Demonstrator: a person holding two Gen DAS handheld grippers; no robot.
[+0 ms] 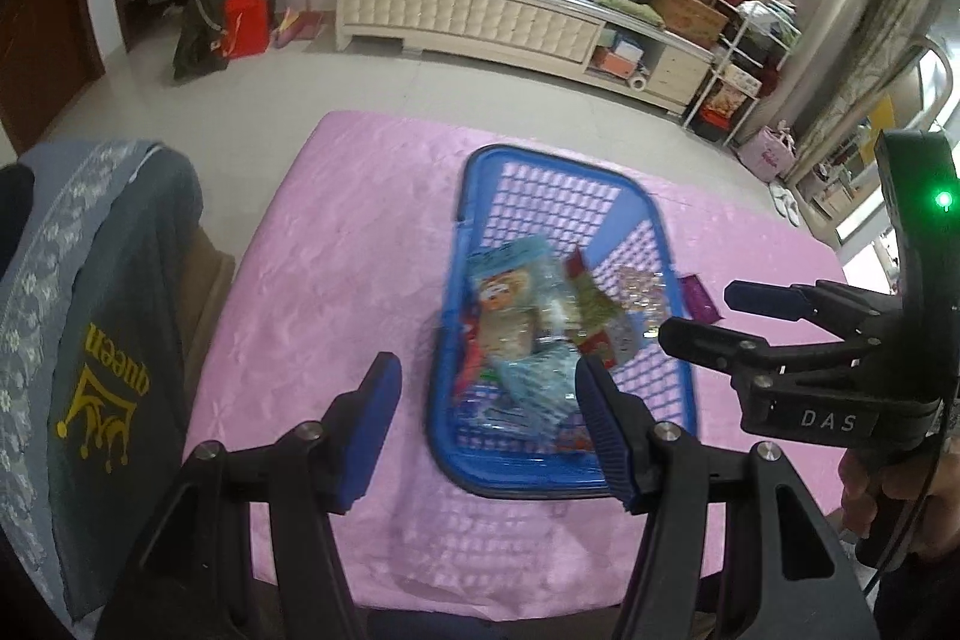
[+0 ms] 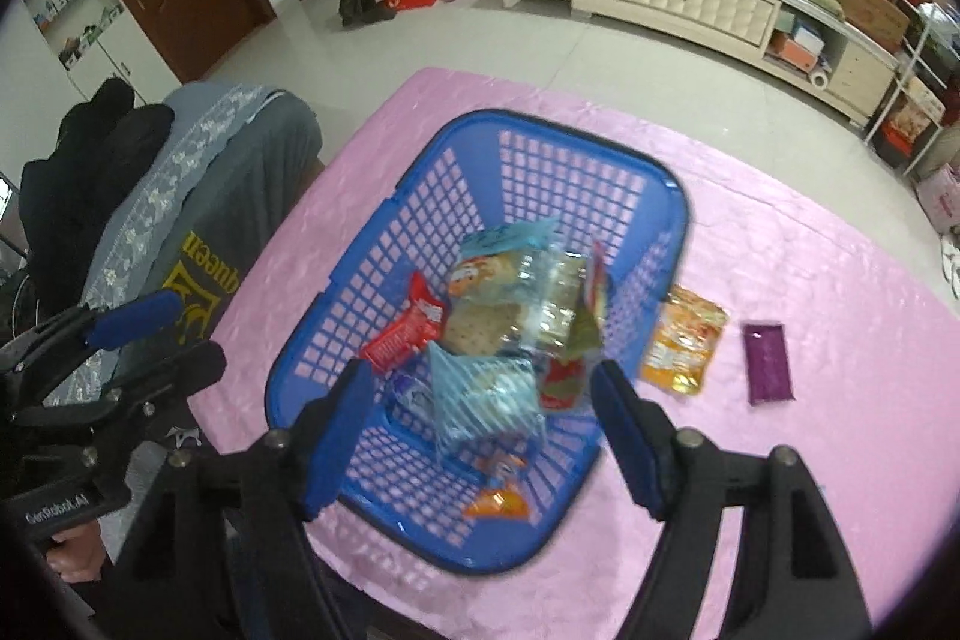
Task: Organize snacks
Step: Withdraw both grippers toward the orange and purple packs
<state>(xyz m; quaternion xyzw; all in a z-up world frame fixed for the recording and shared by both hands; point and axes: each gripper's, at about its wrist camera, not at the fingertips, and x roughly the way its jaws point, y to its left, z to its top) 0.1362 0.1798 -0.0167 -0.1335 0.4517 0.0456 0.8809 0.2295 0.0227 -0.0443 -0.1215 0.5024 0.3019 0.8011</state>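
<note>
A blue plastic basket (image 1: 543, 172) (image 2: 420, 196) stands on the pink tablecloth and holds several snack packets: a clear biscuit pack (image 2: 510, 292), a red packet (image 2: 405, 331), a light blue striped packet (image 2: 486, 394) and a small orange packet (image 2: 498, 505). An orange-yellow packet (image 2: 681, 343) and a purple bar (image 2: 767, 363) lie on the cloth to the basket's right. My left gripper (image 1: 486, 424) is open and empty above the basket's near left corner. My right gripper (image 2: 480, 424) is open and empty above the basket's near end; it also shows in the left wrist view (image 1: 702, 313).
A chair draped with a grey "queen" cloth (image 1: 102, 340) (image 2: 198, 196) stands at the table's left side. The pink table (image 1: 336, 244) ends close in front. A low white cabinet (image 1: 480, 19) and shelves (image 1: 744, 58) stand across the tiled floor.
</note>
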